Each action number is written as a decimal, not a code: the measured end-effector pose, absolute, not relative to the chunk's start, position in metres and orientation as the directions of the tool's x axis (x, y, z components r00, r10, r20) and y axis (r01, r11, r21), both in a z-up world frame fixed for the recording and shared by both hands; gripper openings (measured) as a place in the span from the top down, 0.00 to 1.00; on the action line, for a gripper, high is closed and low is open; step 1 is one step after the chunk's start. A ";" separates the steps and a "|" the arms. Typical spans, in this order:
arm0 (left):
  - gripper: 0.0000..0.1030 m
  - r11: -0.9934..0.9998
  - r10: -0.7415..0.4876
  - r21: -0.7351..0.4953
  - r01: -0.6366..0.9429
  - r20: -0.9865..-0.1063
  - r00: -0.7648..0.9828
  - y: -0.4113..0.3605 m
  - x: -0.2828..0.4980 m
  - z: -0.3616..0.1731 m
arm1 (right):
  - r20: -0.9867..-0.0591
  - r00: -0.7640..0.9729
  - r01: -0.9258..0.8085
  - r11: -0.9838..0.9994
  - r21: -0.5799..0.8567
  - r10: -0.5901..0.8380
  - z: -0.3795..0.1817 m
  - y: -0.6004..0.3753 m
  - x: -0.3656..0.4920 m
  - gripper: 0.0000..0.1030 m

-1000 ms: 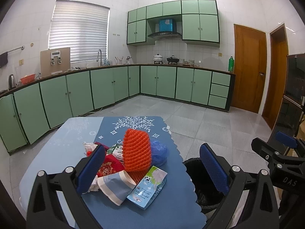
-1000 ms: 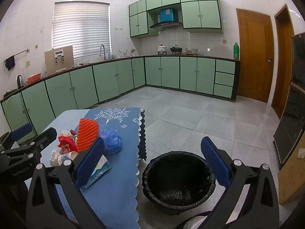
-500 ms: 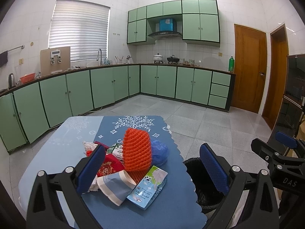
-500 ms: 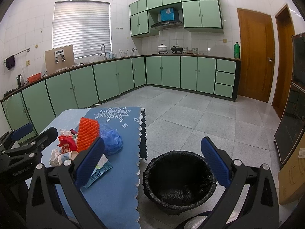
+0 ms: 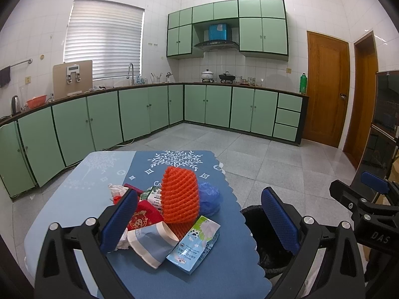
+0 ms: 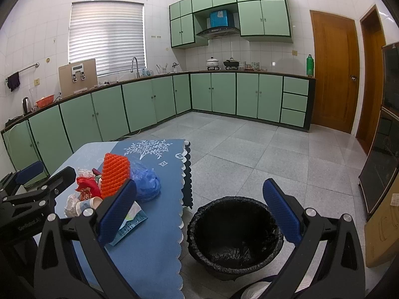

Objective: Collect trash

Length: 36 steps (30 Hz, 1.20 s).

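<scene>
On the blue-clothed table (image 5: 74,199), the upright orange foam net sleeve (image 5: 179,196) stands directly ahead of the wide-open, empty left gripper (image 5: 199,221); the right gripper (image 6: 199,214), also wide and empty, faces the black-lined bin (image 6: 234,234).

Trash pile (image 5: 172,214) lower centre: upright orange foam net (image 5: 180,196), blue bag (image 5: 209,197), carton (image 5: 194,244); black-lined bin (image 6: 235,234) lower right.

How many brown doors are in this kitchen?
2. One closed brown door stands just right of the green cabinets, with a handle on its right side. The second door is on the right-hand wall, seen at an angle. More could be out of view.
</scene>
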<state>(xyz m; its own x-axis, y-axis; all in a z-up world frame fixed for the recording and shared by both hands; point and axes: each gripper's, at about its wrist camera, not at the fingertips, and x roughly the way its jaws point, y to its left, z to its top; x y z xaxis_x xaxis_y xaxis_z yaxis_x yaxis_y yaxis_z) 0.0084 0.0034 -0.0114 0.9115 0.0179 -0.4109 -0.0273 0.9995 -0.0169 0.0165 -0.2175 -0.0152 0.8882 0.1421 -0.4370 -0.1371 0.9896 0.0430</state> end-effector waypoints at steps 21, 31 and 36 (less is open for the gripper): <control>0.06 0.999 0.018 -0.018 -0.028 -0.411 0.911 0.004 0.008 -0.012 | -0.439 0.887 -0.136 0.990 0.045 0.142 -0.016 -0.218 0.016 0.05; 0.06 0.999 0.020 -0.021 -0.031 -0.411 0.911 0.005 0.007 -0.012 | -0.436 0.889 -0.134 0.990 0.048 0.142 -0.018 -0.218 0.018 0.05; 0.06 0.999 0.027 -0.019 -0.038 -0.410 0.912 0.009 0.007 -0.014 | -0.446 0.882 -0.140 0.988 0.067 0.155 -0.020 -0.217 0.020 0.05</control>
<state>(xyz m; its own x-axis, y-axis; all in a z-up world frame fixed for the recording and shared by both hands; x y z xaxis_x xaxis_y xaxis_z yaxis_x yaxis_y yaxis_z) 0.0075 0.0085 -0.0144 0.9115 0.0271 -0.4103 -0.0381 0.9991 -0.0186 0.0199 -0.2173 -0.0201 0.8815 0.1547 -0.4461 -0.1396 0.9880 0.0667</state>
